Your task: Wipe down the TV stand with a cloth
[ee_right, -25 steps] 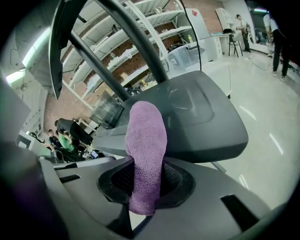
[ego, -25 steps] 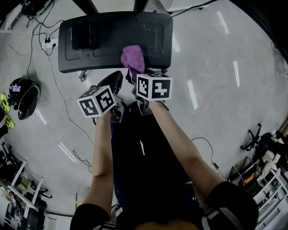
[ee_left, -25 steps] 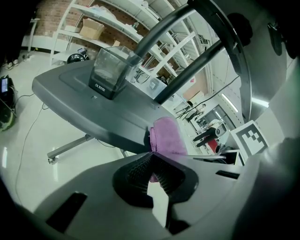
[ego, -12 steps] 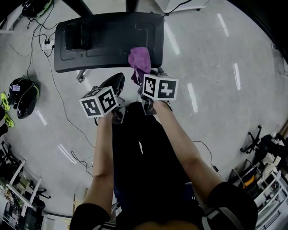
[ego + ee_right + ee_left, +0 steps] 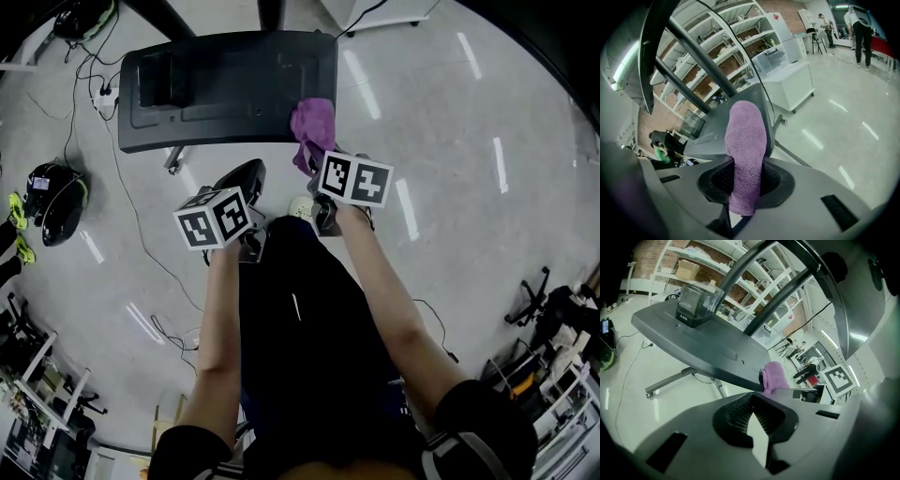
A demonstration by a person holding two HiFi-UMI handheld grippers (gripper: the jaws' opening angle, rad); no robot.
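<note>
While the right tongs (image 5: 740,187) are clamped on the lower end of the purple cloth (image 5: 746,145), the cloth's free end reaches up to the near right corner of the TV stand (image 5: 225,94). It lies partly over the dark top and partly hangs past the front edge. The head view does not settle whether it presses on the surface or only brushes it.

Wiping looks to be the step in hand, and only this corner is covered, so most of the top seems left to do. To do it well, more of the cloth should lie flat on the top rather than bunched at the rim. The strokes should then run leftward in overlapping passes. The grip needs to stay firm so the cloth does not drag out of the jaws.

A dark box (image 5: 159,84) stands on the left part of the top, and the wipe will have to go round it.

The left tongs (image 5: 754,420) are closed on nothing and are held back from the front edge. They are best kept out of the cloth's path.
</note>
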